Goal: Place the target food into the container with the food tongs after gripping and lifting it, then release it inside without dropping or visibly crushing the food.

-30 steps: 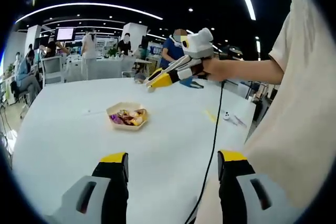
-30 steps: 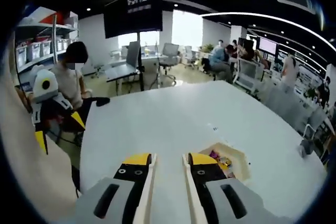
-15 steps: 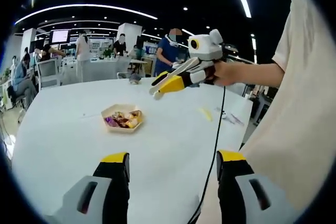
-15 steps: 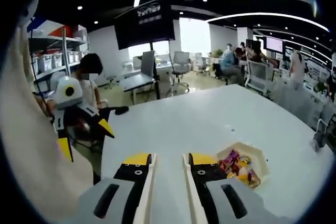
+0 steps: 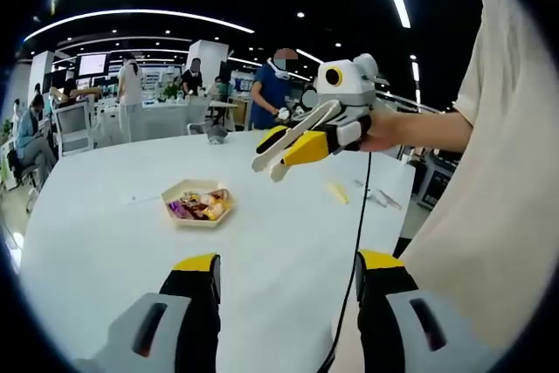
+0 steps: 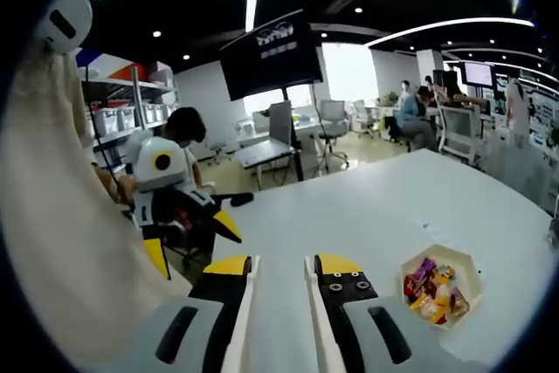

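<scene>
A wide white bench (image 5: 105,242) carries a pale hexagonal tray (image 5: 197,203) of wrapped sweets, which sits alone near the bench's middle and shows too in the right gripper view (image 6: 439,283). The left gripper (image 5: 284,268) hangs above the bench's near edge, well short of the tray, jaws spread wide and empty. The right gripper (image 6: 279,265) is held in the air over the bench, beyond the tray, jaws nearly together with nothing between them.
</scene>
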A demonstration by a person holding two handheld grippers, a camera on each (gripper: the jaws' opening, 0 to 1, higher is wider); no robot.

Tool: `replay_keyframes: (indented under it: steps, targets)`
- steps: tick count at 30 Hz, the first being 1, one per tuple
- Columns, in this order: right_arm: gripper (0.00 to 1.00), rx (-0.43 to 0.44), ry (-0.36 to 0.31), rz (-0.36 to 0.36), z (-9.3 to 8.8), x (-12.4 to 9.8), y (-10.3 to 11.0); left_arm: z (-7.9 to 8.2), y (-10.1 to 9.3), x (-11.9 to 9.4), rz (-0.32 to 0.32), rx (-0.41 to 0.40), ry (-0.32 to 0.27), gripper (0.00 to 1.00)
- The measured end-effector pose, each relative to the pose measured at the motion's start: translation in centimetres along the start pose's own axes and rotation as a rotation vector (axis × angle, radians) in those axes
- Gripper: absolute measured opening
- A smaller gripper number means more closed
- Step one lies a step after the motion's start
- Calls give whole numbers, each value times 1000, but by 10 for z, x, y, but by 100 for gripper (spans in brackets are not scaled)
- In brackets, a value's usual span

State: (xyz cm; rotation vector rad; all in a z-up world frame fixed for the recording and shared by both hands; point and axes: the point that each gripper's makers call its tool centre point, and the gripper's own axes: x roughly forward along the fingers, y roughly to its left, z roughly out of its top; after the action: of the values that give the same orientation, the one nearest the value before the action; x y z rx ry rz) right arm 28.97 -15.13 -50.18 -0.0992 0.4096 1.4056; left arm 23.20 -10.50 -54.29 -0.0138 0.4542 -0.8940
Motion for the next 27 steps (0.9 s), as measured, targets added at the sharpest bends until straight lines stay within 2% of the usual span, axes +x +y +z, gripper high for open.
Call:
replay_keyframes:
  steps: [7,15,27]
  targets:
    - [29,25,-39,46,5,-4,14,10,-4,3,-19,16,-8,52]
    - [29,40,-44,67,1,-8,24,17,-15,11,-37,26,-16,44]
    - [29,39,-47,96,1,-16,29,37,-24,23,-69,75,-34,33]
